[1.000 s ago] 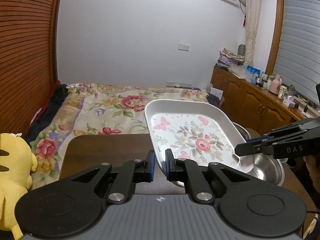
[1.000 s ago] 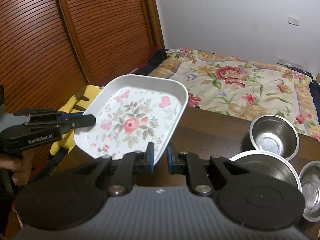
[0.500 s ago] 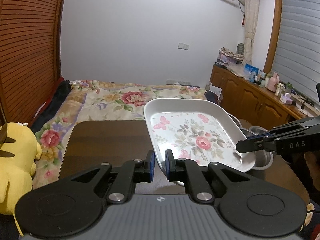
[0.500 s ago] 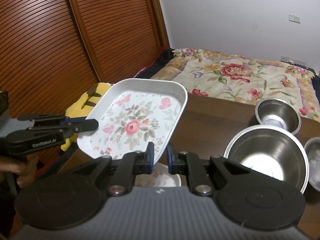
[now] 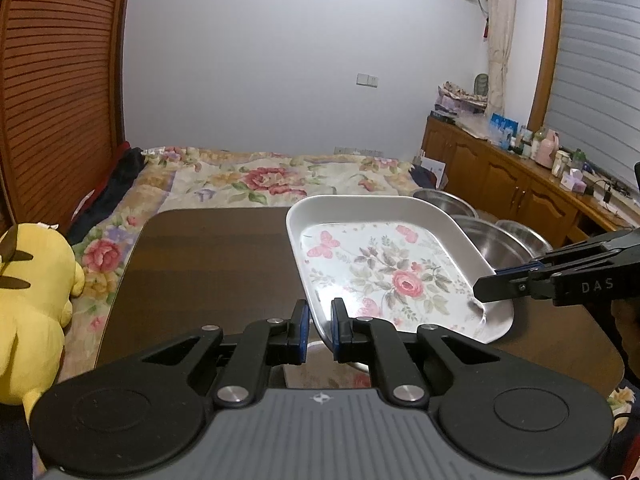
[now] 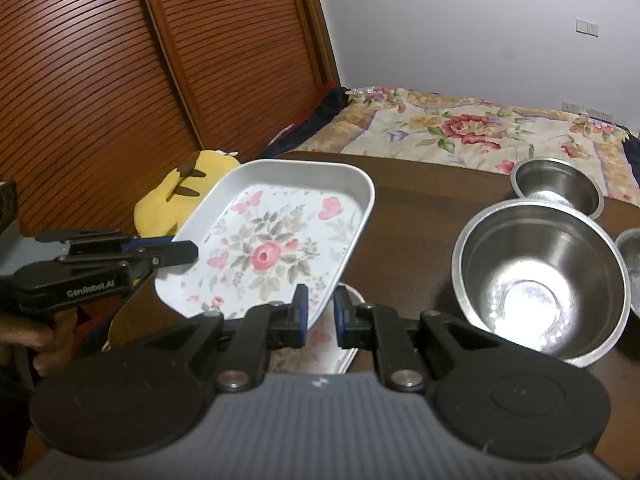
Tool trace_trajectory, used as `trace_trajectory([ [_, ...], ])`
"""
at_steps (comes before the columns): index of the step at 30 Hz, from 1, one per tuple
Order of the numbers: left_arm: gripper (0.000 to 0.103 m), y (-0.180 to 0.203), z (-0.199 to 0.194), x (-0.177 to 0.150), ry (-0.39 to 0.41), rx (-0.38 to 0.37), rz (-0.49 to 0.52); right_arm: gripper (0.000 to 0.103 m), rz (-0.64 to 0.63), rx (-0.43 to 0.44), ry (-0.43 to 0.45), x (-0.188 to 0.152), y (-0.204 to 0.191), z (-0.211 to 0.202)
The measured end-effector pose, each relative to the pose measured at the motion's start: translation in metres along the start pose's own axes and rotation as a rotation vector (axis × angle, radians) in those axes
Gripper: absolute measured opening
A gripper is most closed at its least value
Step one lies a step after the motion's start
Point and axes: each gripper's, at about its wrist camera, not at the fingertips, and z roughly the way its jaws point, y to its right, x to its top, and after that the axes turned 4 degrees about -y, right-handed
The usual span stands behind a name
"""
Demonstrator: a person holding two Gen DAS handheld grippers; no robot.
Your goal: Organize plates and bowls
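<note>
Here, the left claw [image 5: 319, 334] grips the near rim of the floral plate [image 5: 384, 272], fingers nearly closed on the edge. The right claw [image 6: 321, 317] clamps the opposite rim the same way, its narrow gap filled by the plate edge. The plate hangs tilted between both claws, clear of the tabletop [image 6: 416, 216]. Directly below the claws lies a second floral plate [image 6: 316, 350], mostly hidden. Right of the right claw stands a large steel bowl [image 6: 540, 280]; beyond it a smaller bowl [image 6: 558, 186]; a third bowl [image 6: 632, 264] sits at the frame edge. Left of the left claw lies a yellow plush [image 5: 32, 300]; ahead, a bed [image 5: 260, 180].
</note>
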Motion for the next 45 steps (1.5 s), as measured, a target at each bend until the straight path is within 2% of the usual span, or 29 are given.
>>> trace_trajectory([
  [16,0.012,0.002,0.008,-0.048,-0.060,0.018,-0.036,0.015,0.001,-0.030,0.005,-0.040,-0.008,0.009],
  [38,0.012,0.003,0.017,-0.061,-0.079,0.058,-0.008,0.015,0.095,-0.049,0.115,-0.074,-0.007,0.019],
  [45,0.013,0.004,0.018,-0.066,-0.076,0.061,-0.007,0.016,0.050,-0.087,0.137,-0.079,-0.011,0.021],
])
